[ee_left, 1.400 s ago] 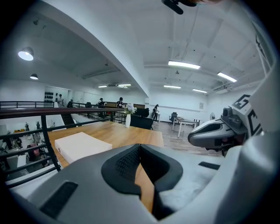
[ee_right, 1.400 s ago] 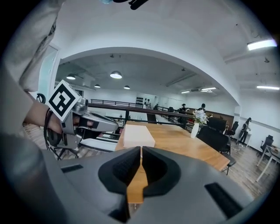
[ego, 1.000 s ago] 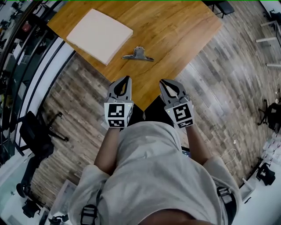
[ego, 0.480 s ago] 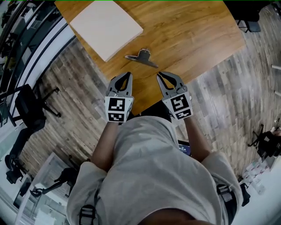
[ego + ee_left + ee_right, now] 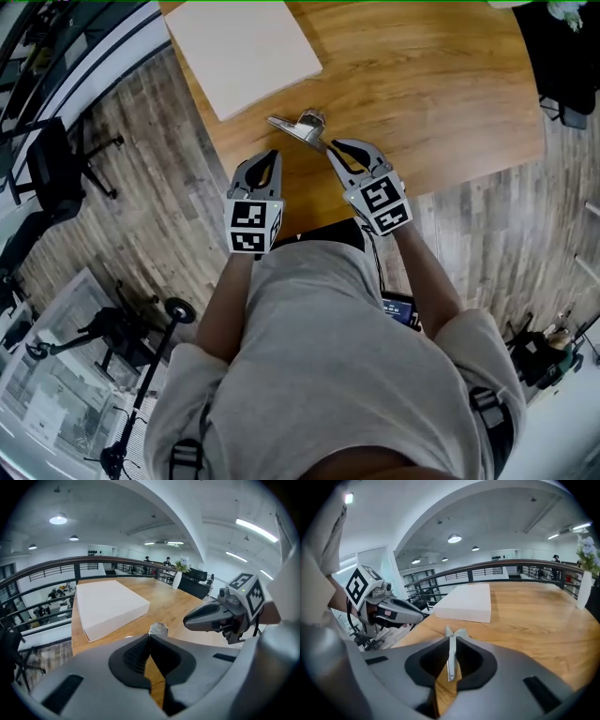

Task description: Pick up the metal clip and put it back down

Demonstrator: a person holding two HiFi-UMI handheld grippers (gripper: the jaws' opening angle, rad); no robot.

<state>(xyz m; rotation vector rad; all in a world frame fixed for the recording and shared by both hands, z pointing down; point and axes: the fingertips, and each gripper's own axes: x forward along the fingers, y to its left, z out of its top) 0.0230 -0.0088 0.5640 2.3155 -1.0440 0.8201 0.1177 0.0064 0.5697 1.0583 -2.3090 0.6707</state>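
Right tongs [image 5: 331, 147] have reached forward, clamping the metal clip [image 5: 300, 126].

white box [image 5: 246, 47] cropped at top, metal clip [image 5: 158, 629] mostly behind left claw [image 5: 149, 638]

We see a person in a pale grey short-sleeved T-shirt [image 5: 328, 375], cut loose at the sleeves [image 5: 469, 352]. Dark straps with black buckles [image 5: 187, 457] lie at the left and right of the torso, on the near side. The left gripper [image 5: 273, 157] and right gripper [image 5: 330, 144] share one build: smooth light-grey shells that taper to narrow tips, with dark openings along their length. Each carries a white cube printed with black square markers, the left cube [image 5: 253, 225] and the right cube [image 5: 380, 204]. Close up, we make out black ribbed pads [image 5: 136, 653] set into hollows behind the jaw tips. A thin black cable [image 5: 348, 615] loops below the left cube.
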